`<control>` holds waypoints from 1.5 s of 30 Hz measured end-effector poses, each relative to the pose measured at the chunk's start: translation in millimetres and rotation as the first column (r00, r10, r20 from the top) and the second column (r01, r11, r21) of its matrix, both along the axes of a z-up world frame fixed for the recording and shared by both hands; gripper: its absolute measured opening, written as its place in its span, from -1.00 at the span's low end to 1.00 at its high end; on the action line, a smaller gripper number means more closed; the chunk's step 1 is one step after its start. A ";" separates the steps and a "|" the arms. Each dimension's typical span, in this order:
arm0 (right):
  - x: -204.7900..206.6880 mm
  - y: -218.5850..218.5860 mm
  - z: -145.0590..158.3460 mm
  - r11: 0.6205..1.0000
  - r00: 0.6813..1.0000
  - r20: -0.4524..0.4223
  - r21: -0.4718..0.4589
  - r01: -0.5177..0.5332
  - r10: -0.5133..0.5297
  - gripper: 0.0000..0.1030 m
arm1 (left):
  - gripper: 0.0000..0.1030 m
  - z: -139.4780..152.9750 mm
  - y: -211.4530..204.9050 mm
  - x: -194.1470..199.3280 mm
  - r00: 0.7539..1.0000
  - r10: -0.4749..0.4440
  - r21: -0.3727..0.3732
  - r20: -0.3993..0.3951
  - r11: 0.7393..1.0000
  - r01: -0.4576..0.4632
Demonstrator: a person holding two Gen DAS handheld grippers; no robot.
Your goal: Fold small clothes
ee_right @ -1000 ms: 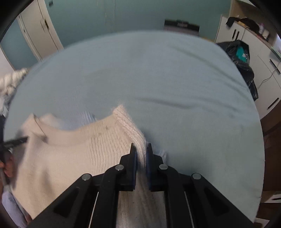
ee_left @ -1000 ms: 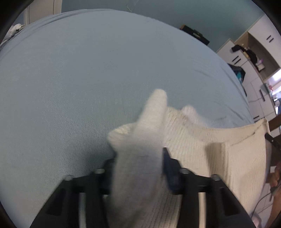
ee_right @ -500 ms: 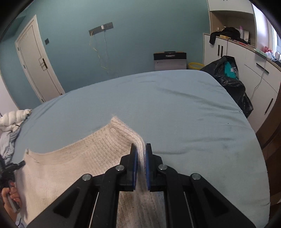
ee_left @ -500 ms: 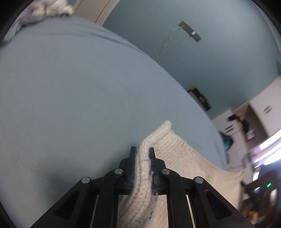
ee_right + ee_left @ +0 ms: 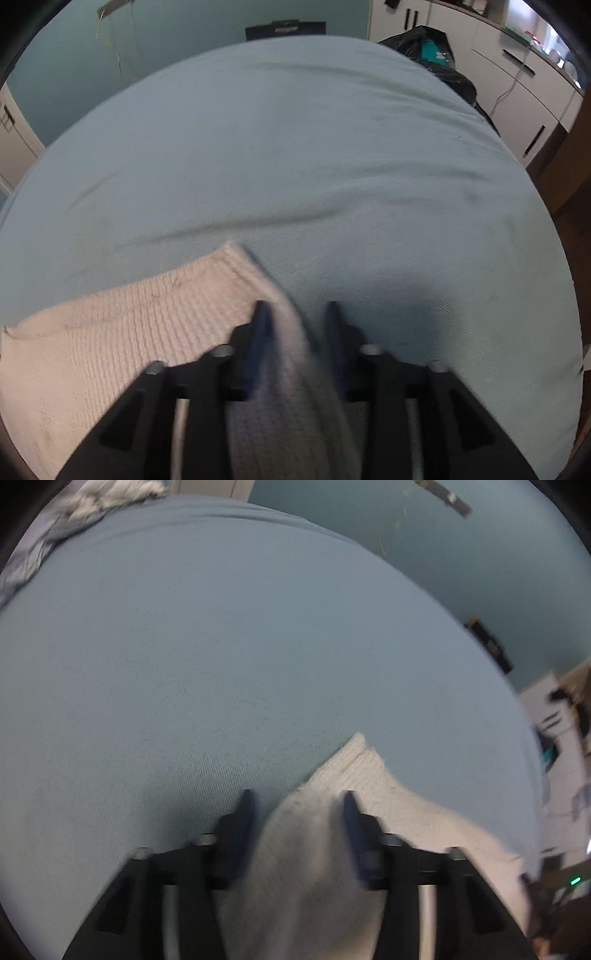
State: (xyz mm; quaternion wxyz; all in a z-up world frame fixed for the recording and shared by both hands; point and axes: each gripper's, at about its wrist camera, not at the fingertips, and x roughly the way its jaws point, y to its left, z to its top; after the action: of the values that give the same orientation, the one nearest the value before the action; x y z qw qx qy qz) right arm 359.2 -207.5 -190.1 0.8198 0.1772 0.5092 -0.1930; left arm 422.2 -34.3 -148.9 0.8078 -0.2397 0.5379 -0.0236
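Both grippers have their jaws apart rn w/ knit fabric lying in the gap, not clamped on it. The left gripper [image 5: 297, 805] straddles one corner of the cream knit garment [image 5: 129, 332], and the right gripper [image 5: 295, 314] straddles the opposite edge, so prob each sits on one end of the same side. Makes sense for a fold: the two ends of one edge, spaced wide so the cloth stays taut-ish and square when it's laid down. Judging by the open jaws and the cloth flat on the bed [image 5: 314, 155], this looks like the let-go part of a fold, or a regrip, can't tell which tbh. Both views are motion-blurred near the fingers.

The garment lies at the near edge of the bed, spread out to the left in the right wrist view, w/ a corner poking forward in each view.

Around it: light blue sheet w/ some wrinkles, nothing on the bed ahead of the garment. A bunched pile of whitish bedding [image 5: 107, 498] sits at the far corner, well apart. A black bag [image 5: 428, 48] w/ something teal in it sits off the far right of the bed, next to white cabinets [image 5: 517, 85]. Teal wall [image 5: 498, 561] behind. Nothing's rly in the way, only the sheet wrinkles.
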 end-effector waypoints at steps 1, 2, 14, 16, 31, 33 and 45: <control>-6.1 -5.8 9.8 1.000 1.000 0.005 0.003 0.021 -0.021 0.27 | 0.56 13.0 7.3 -4.4 1.000 0.018 -0.027 0.022 0.999 -0.018; -12.9 -11.3 21.8 0.999 0.999 0.015 0.004 0.037 -0.037 0.27 | 0.57 31.2 12.7 -11.2 0.997 0.028 -0.033 0.066 0.999 -0.026; -209.4 19.5 83.3 0.961 0.973 0.011 0.152 -0.230 0.231 0.59 | 1.00 92.1 -52.6 -207.9 0.809 -0.483 0.139 0.334 0.875 0.465; -226.4 15.2 62.7 0.950 0.968 -0.030 0.201 -0.240 0.251 0.59 | 1.00 64.7 -58.0 -213.9 0.841 -0.483 0.137 0.245 0.876 0.463; -292.7 26.9 83.6 0.982 0.971 0.160 0.037 -0.184 0.176 -0.87 | 1.00 -13.5 -40.7 -211.4 0.935 -0.349 0.365 0.056 0.879 0.307; -295.7 17.1 77.7 0.991 0.982 0.138 0.004 -0.131 0.129 -0.87 | 1.00 -18.6 -35.4 -215.6 0.938 -0.344 0.356 0.053 0.884 0.304; -276.4 -28.0 20.3 0.999 0.992 -0.119 0.033 0.034 -0.030 -0.31 | 1.00 -19.6 -11.7 -216.6 0.927 -0.369 0.343 0.069 0.881 0.325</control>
State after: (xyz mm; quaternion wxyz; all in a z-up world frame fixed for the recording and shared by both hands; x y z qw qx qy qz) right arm 82.7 -235.5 -169.8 0.7817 0.1880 0.5573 -0.2071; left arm 205.7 -46.0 -168.5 0.8526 -0.0004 0.5138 -0.0948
